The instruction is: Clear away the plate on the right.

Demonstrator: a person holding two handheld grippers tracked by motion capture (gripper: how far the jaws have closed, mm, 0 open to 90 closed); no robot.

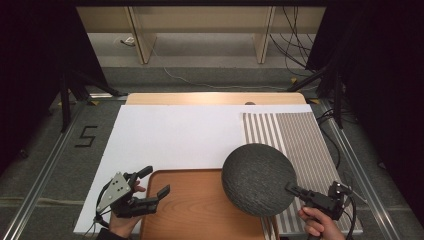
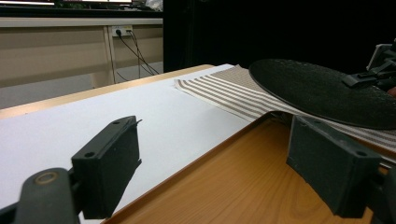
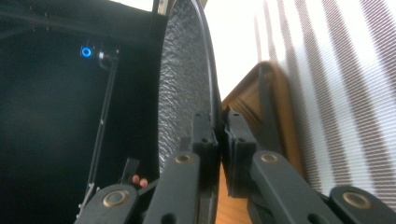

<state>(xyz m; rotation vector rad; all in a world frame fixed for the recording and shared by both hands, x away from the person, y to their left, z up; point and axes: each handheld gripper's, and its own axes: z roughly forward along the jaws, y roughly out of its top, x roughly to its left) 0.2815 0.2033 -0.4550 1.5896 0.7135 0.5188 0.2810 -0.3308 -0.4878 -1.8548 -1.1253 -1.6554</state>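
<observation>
**A:** What is going on at the surface (image 1: 165,135)?

**B:** One dark round plate (image 1: 258,179) is held level in the air, partly over the wooden tray (image 1: 200,210) and partly over the striped placemat (image 1: 300,135). The right gripper (image 1: 292,189) has its fingers closed on the plate's rim, at the plate's right edge.

**A:** And the left gripper (image 1: 156,183)?

**B:** Its fingers stand wide apart, gripping nothing, over the tray's left edge.

**A:** Which step is this?

**B:** I judge the plate is mid-carry between tray and mat; I cannot tell which way. Next it needs to stay level, come down flat, and only then should the fingers release.

**A:** Count things for me.

**B:** One plate, one tray, one placemat, one white sheet (image 1: 170,130), two grippers.
</observation>
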